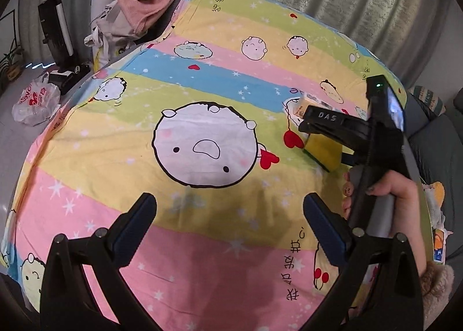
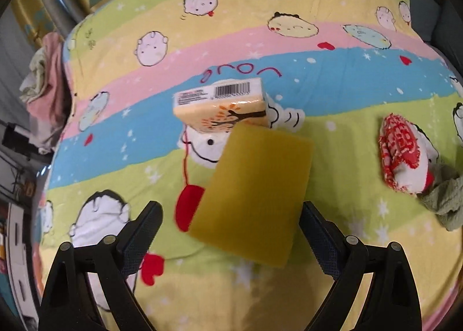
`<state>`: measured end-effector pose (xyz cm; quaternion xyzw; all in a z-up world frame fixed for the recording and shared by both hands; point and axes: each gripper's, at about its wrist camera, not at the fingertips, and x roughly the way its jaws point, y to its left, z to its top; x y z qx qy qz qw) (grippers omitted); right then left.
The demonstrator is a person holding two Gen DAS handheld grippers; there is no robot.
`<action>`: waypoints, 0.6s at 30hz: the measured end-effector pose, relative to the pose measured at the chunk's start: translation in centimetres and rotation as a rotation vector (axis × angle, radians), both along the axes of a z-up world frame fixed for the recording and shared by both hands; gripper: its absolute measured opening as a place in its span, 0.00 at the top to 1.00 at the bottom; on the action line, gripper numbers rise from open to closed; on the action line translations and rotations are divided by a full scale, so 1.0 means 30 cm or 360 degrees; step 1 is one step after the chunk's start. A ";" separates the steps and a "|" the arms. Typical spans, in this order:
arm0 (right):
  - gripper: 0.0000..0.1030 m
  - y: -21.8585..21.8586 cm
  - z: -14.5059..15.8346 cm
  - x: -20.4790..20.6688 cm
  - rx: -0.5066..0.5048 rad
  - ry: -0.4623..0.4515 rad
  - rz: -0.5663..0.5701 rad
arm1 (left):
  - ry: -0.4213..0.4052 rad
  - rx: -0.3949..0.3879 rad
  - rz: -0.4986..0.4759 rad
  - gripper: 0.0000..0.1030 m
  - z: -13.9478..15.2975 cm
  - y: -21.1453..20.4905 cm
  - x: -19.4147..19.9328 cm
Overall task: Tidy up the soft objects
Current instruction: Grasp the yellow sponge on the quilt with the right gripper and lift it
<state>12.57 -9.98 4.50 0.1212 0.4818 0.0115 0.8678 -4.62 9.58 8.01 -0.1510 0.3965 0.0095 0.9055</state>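
The right gripper (image 2: 230, 224) is held wide open, its jaws set on either side of a yellow sponge (image 2: 254, 195) without pressing it, probably so the sponge can be taken or has been set down (which of the two cannot be told). The sponge's far corner is laid against a wrapped tissue pack (image 2: 222, 106), as if soft things were being gathered together. A red-and-white cloth item (image 2: 403, 154) is seen well apart to the right. The left gripper (image 1: 230, 215) is spread open and empty over the cartoon-print bedsheet (image 1: 86, 157).
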 end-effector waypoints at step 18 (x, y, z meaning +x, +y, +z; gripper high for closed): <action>0.35 -0.187 0.147 -0.471 0.0104 -0.0090 0.0244 | -0.0003 -0.0022 -0.0081 0.02 0.016 -0.087 -0.018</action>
